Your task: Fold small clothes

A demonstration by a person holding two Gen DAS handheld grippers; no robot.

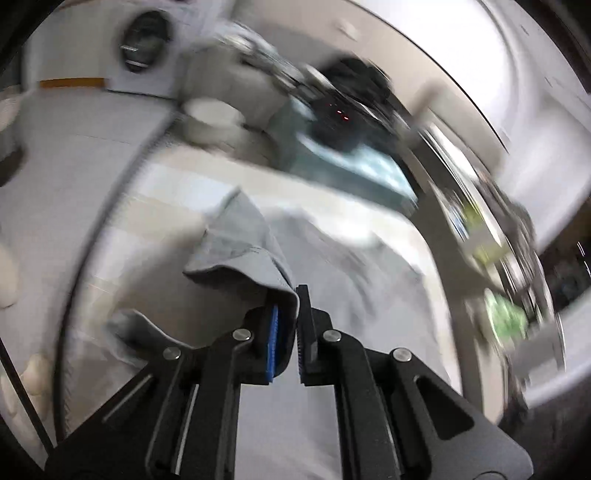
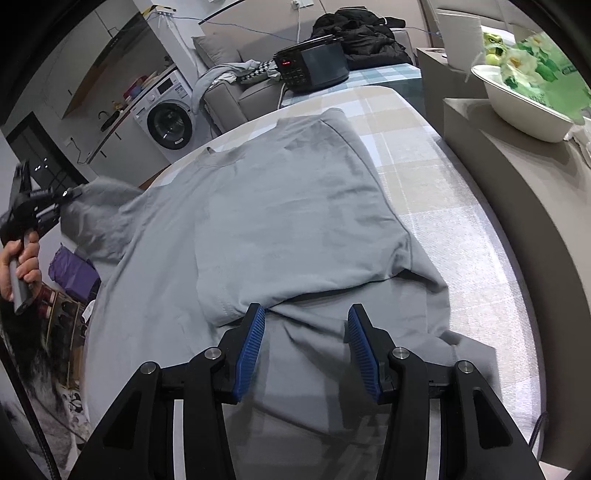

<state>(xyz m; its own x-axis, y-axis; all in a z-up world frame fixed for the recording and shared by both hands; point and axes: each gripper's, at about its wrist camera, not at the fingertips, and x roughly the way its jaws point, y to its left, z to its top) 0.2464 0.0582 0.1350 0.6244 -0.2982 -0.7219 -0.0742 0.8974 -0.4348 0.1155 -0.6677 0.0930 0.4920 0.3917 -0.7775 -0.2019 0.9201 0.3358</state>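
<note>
Blue-padded fingers of the right gripper hang spread wide just above the near hem of the grey T-shirt, gripping nothing, while the left gripper is clenched on the shirt's left sleeve and holds it lifted off the checked table. One side of the shirt is already folded over its middle. With no hold on the body, a hard pull on the sleeve could drag the whole shirt leftward and undo that fold; the left view is blurred, which suggests quick motion. At the far end sit a black appliance and dark clothes; a white bowl stands far right, clear of the work.
</note>
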